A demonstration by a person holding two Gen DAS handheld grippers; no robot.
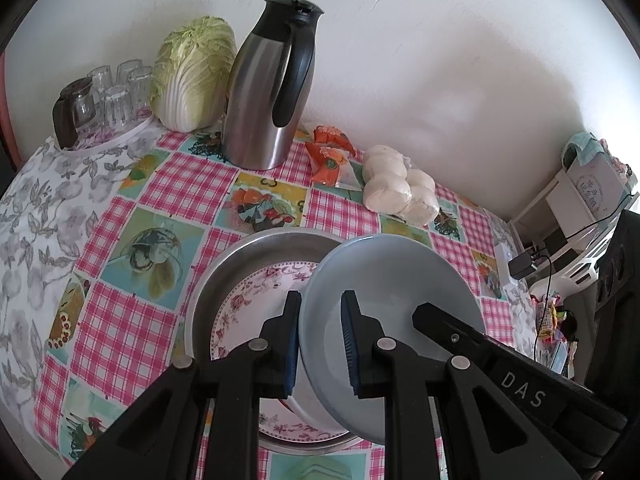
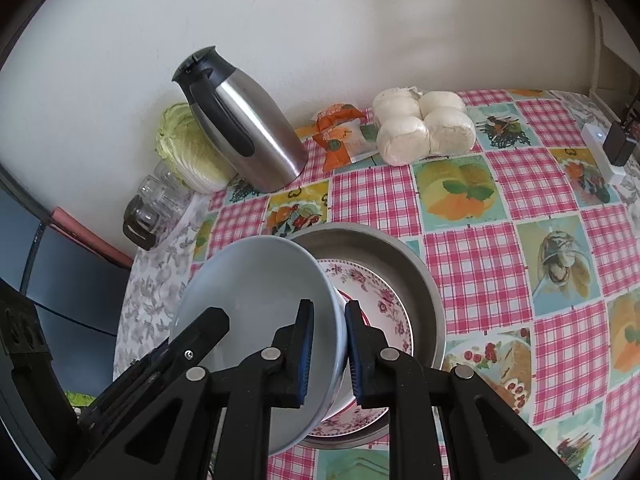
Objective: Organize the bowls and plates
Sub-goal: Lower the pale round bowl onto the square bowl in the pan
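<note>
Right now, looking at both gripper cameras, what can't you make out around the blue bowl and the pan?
- Floral plate, both views: the blue bowl and the grippers cover its middle.
- Metal pan, both views: its near rim is hidden behind the gripper bodies.
- Whether the bowl touches the plate: the contact is hidden by the bowl itself.
- Glasses, both views: too small and overlapping to count.

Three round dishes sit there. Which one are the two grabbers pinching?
The plain pale blue bowl, tilted with each gripper astride its rim. The floral plate lies flat beneath it, inside the metal pan, and neither is gripped.
</note>
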